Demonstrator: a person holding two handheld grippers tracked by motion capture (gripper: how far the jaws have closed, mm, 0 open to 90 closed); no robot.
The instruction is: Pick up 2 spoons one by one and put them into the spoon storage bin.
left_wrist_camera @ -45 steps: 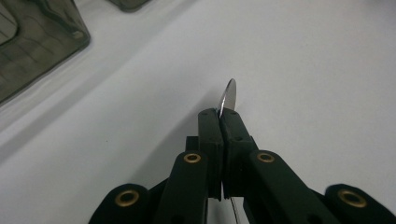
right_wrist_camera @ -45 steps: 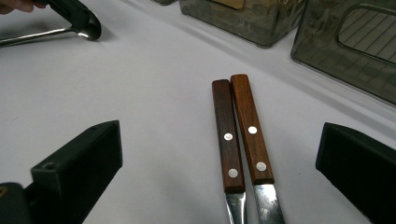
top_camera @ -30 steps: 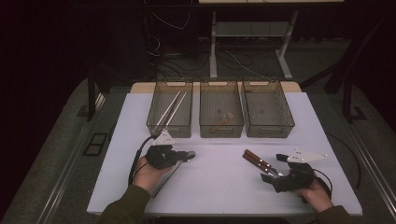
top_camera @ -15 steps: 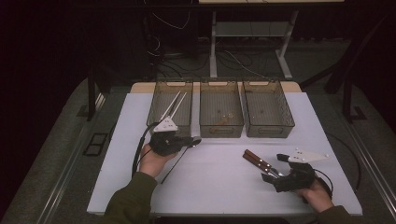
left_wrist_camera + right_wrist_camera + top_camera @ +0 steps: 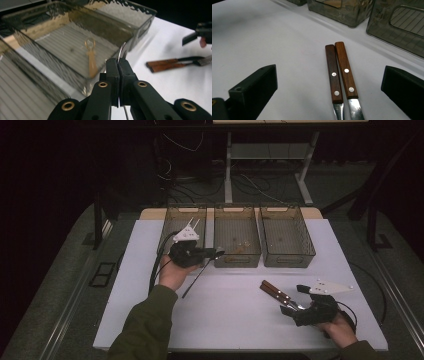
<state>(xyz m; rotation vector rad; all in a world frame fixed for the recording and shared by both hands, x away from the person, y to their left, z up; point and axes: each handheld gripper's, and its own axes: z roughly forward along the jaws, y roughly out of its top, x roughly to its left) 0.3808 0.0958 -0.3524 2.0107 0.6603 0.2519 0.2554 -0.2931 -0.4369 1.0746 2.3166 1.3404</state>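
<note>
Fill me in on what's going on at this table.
A person is sorting cutlery into bins. The left gripper is shut on a thin metal utensil, carried near the middle bin, which holds a small spoon. The right gripper stands open around two wooden-handled knives lying side by side on the white table.

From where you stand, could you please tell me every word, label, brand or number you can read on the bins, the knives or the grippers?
None: no readable text stands anywhere.
The three bins: bare mesh walls, no label.
The two wooden-handled knives: only rivets, no brand mark.
The left gripper, shut on a thin metal utensil, and the right gripper: no lettering.
</note>
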